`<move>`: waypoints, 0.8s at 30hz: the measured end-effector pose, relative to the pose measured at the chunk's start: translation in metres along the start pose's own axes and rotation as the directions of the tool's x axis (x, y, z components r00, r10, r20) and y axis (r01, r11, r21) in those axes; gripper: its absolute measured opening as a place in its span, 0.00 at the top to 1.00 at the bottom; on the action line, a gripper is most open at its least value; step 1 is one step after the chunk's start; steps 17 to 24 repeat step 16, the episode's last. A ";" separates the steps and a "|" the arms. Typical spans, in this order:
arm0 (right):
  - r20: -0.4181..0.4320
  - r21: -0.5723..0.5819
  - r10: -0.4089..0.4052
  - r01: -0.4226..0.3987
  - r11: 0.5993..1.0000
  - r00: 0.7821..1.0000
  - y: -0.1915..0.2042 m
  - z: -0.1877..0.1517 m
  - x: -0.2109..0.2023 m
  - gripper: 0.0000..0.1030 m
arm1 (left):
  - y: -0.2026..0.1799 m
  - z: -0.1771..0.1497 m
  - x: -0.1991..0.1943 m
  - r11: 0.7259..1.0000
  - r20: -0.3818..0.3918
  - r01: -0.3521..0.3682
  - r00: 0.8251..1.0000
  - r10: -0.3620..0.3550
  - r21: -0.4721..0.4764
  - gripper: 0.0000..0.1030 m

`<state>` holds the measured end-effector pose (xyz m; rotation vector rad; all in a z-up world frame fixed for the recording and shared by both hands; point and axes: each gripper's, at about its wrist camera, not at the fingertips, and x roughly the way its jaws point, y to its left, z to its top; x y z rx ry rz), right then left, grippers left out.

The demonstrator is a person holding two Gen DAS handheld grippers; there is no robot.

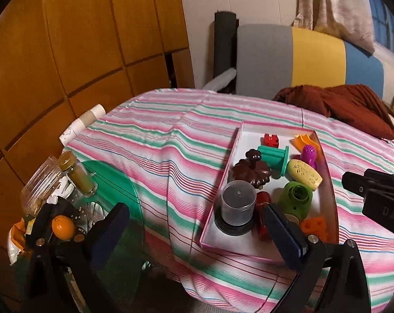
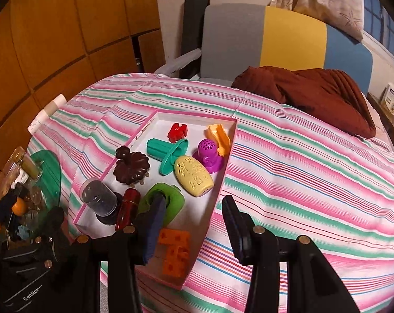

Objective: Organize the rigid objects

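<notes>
A shallow pink-rimmed tray (image 1: pixel 221 182) (image 2: pixel 194 113) lies on the striped cloth and holds several small toys. Among them are a brown flower-shaped piece (image 2: pixel 131 168), a teal spool (image 2: pixel 168 154), a yellow oval (image 2: pixel 194 176), a purple piece (image 2: pixel 208 154), a green ring piece (image 2: pixel 174 200), a clear cup on a black base (image 1: pixel 238 202) and an orange holed block (image 2: pixel 174 251). My left gripper (image 1: pixel 194 208) hangs open over the tray's near left corner, holding nothing. My right gripper (image 2: pixel 193 200) stands open astride the tray's near right wall, empty.
A green glass side table (image 1: pixel 118 180) at the left carries jars (image 1: pixel 78 174) and an orange fruit (image 1: pixel 62 227). Stacked paper cups (image 1: pixel 85 122) lie at the cloth's far left edge. A brown bundle of fabric (image 2: pixel 309 94) rests at the far right, before a striped cushion (image 2: pixel 275 36).
</notes>
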<state>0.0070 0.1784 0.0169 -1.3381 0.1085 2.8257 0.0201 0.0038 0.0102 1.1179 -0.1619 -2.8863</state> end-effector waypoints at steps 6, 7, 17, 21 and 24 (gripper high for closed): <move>-0.008 0.028 -0.013 0.013 1.000 1.000 -0.004 0.002 0.002 0.56 | -0.006 0.011 -0.003 1.000 0.008 -0.004 1.000 0.003 0.018 0.00; -0.009 0.030 -0.015 0.016 0.999 1.000 -0.004 0.002 0.002 0.56 | -0.007 0.013 -0.003 1.000 0.001 0.008 1.000 -0.008 0.020 0.00; -0.017 0.061 -0.020 0.021 0.998 1.000 -0.013 0.000 0.006 0.56 | -0.016 0.014 0.003 0.999 -0.043 0.045 0.998 -0.044 0.016 0.00; -0.017 0.061 -0.020 0.021 0.998 1.000 -0.013 0.000 0.006 0.56 | -0.016 0.014 0.003 0.999 -0.043 0.045 0.998 -0.044 0.016 0.00; -0.017 0.061 -0.020 0.021 0.998 1.000 -0.013 0.000 0.006 0.56 | -0.016 0.014 0.003 0.999 -0.043 0.045 0.998 -0.044 0.016 0.00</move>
